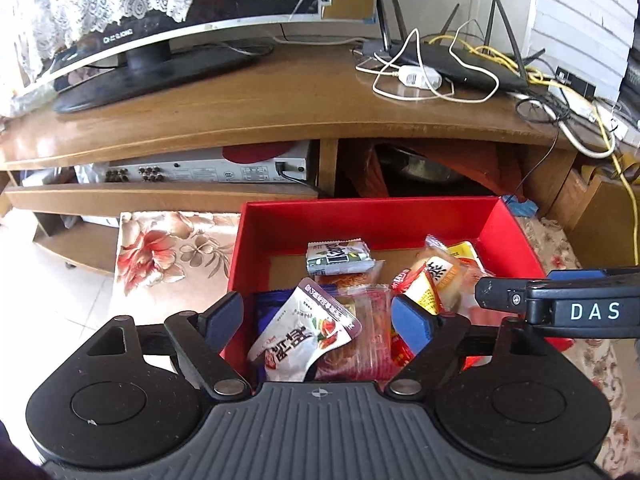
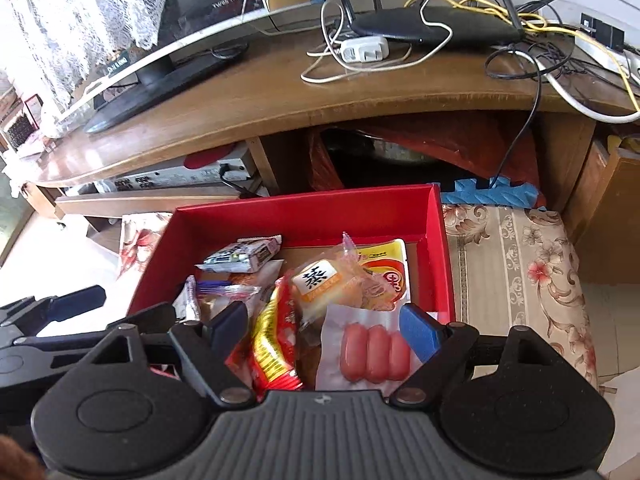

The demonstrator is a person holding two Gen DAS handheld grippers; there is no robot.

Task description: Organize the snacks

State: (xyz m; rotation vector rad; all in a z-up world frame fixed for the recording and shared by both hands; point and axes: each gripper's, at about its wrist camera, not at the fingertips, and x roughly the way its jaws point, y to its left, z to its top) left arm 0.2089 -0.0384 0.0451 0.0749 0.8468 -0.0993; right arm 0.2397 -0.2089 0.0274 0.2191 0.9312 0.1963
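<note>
Your right gripper (image 2: 324, 330) spread, empty, above near end of red box (image 2: 304, 210); sausage pack (image 2: 370, 350) directly between its fingers, long axis crosswise; left gripper (image 1: 318, 316) also spread, over white pouch (image 1: 302, 330); right nearer sausages.

Home living room: television (image 1: 168, 4), router (image 1: 460, 64).

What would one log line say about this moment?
left gripper: open, over white sachet | right gripper: open, over sausage pack | snacks in red box
</note>
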